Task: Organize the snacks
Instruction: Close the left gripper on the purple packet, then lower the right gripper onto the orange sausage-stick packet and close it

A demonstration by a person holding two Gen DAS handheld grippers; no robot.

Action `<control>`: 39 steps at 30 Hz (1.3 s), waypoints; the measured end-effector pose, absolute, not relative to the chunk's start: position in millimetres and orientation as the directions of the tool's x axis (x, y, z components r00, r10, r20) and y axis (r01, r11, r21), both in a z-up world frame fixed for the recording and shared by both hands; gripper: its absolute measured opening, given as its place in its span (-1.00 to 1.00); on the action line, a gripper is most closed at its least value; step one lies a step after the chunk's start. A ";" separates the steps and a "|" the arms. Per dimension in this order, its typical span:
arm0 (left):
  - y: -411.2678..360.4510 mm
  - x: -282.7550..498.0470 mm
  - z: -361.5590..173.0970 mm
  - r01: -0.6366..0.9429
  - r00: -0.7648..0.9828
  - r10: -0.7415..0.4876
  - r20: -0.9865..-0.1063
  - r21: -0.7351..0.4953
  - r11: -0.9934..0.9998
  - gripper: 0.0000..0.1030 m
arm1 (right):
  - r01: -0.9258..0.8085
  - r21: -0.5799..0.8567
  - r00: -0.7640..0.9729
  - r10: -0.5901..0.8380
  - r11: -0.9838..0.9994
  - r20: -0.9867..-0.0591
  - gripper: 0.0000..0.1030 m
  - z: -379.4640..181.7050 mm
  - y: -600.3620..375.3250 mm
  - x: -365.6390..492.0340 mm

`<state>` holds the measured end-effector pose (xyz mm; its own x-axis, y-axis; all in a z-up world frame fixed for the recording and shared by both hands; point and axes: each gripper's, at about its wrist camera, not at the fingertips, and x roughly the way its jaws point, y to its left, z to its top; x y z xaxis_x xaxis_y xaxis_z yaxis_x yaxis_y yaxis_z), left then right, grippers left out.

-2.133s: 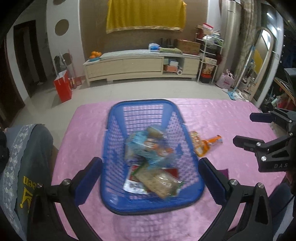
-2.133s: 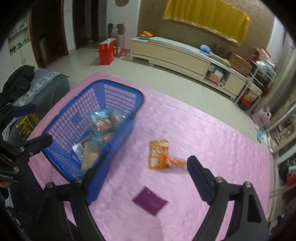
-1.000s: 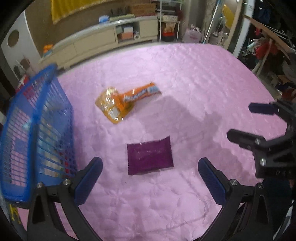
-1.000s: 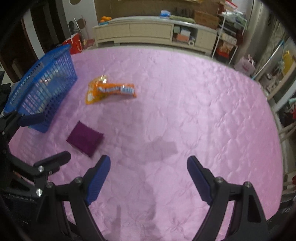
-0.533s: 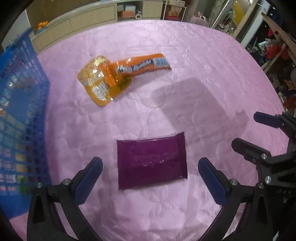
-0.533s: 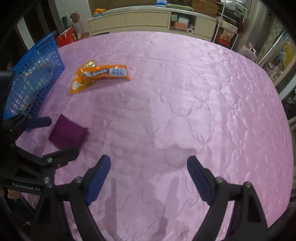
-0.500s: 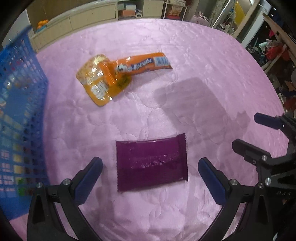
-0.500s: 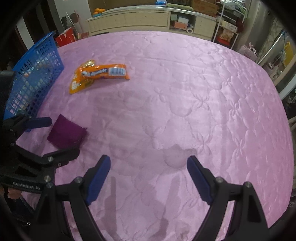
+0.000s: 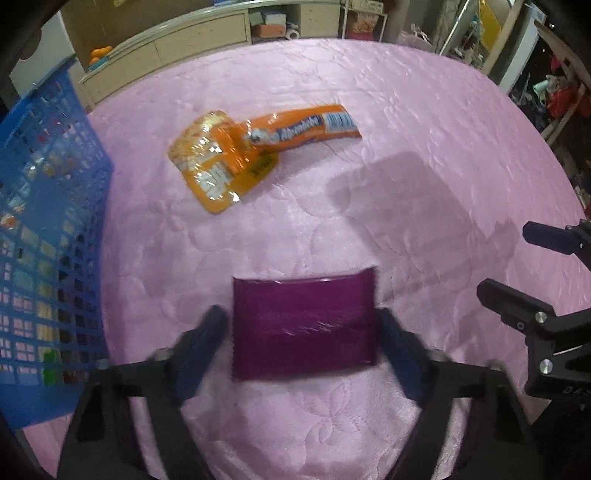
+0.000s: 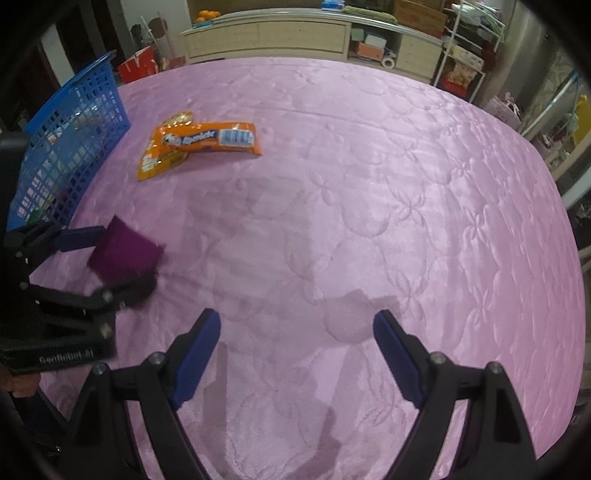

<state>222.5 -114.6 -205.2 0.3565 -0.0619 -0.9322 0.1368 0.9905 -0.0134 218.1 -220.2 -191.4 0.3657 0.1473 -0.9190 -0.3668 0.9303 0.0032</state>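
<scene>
A purple snack packet (image 9: 303, 328) lies flat on the pink quilted table. My left gripper (image 9: 301, 325) is open, with one blue finger on each short side of the packet, close to its edges; the packet (image 10: 123, 251) and that gripper (image 10: 107, 258) also show in the right wrist view. Two orange snack packs (image 9: 255, 151) lie overlapped farther back, also in the right wrist view (image 10: 195, 144). The blue basket (image 9: 40, 236) holding several snacks stands at the left. My right gripper (image 10: 295, 350) is open and empty above bare cloth.
The pink table cover (image 10: 369, 184) spreads wide to the right of the snacks. A cream cabinet (image 10: 280, 33) and shelves with boxes (image 10: 458, 55) stand beyond the table's far edge. The right gripper's arm (image 9: 535, 317) shows at the left wrist view's right side.
My left gripper swung from over the basket to the purple packet, dropped closer, and its fingers have narrowed around it. My right gripper moved over the open cloth and stayed open.
</scene>
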 end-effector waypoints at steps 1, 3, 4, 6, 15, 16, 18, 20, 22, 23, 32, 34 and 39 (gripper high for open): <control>-112.4 221.9 -204.7 0.133 0.355 -0.065 -0.932 -0.019 0.991 0.24 | -0.376 0.000 0.366 0.149 0.926 -0.918 0.70 -190.7 -218.8 219.5; -110.6 219.3 -203.4 0.131 0.369 -0.070 -0.927 -0.022 0.991 0.08 | -0.401 0.010 0.364 0.169 0.916 -0.916 0.70 -189.2 -215.2 224.1; -108.6 218.2 -202.4 0.127 0.372 -0.076 -0.925 -0.030 0.991 0.06 | -0.425 0.022 0.361 0.192 0.905 -0.913 0.70 -187.9 -213.2 227.4; -104.0 217.4 -201.0 0.111 0.370 -0.099 -0.924 -0.061 0.992 0.03 | -0.475 0.023 0.363 0.220 0.880 -0.905 0.70 -185.3 -208.4 233.0; -75.0 232.0 -165.6 0.035 0.451 -0.081 -0.889 -0.073 0.997 0.03 | -0.655 -0.045 0.385 0.281 0.754 -0.879 0.70 -165.3 -168.3 274.6; -73.4 234.9 -162.3 0.030 0.457 -0.078 -0.886 -0.072 0.997 0.03 | -0.672 -0.058 0.386 0.283 0.738 -0.878 0.70 -165.0 -162.0 278.4; -72.0 242.7 -159.4 0.022 0.459 -0.069 -0.886 -0.066 0.998 0.03 | -0.711 -0.086 0.388 0.287 0.698 -0.876 0.70 -167.6 -148.8 287.4; -73.5 248.3 -158.8 0.014 0.466 -0.034 -0.884 -0.031 0.999 0.03 | -0.736 -0.113 0.393 0.286 0.667 -0.874 0.70 -171.1 -143.2 294.0; -72.0 251.2 -159.6 0.001 0.471 -0.012 -0.882 -0.013 1.000 0.03 | -0.773 -0.111 0.382 0.319 0.624 -0.867 0.70 -174.3 -138.7 298.7; -70.6 253.7 -160.7 -0.008 0.467 -0.016 -0.884 -0.023 1.000 0.03 | -0.789 -0.127 0.391 0.332 0.601 -0.858 0.70 -176.5 -136.4 298.9; -68.2 262.2 -167.3 -0.042 0.462 0.022 -0.886 0.003 0.999 0.03 | -0.871 -0.185 0.376 0.373 0.456 -0.848 0.68 -185.0 -113.6 318.9; -67.7 271.2 -168.8 -0.051 0.467 0.034 -0.883 0.012 0.999 0.03 | -0.900 -0.174 0.337 0.386 0.399 -0.859 0.53 -188.7 -107.4 322.1; -68.3 272.4 -169.6 -0.056 0.469 0.034 -0.883 0.009 0.998 0.03 | -0.925 -0.103 0.248 0.375 0.367 -0.893 -0.14 -200.6 -99.8 329.7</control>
<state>272.4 -68.3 -169.6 0.4686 0.0342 -0.8828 -0.0564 0.9984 0.0087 329.7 -99.8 -200.6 0.2484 0.3754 -0.8930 -0.9247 0.3666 -0.1031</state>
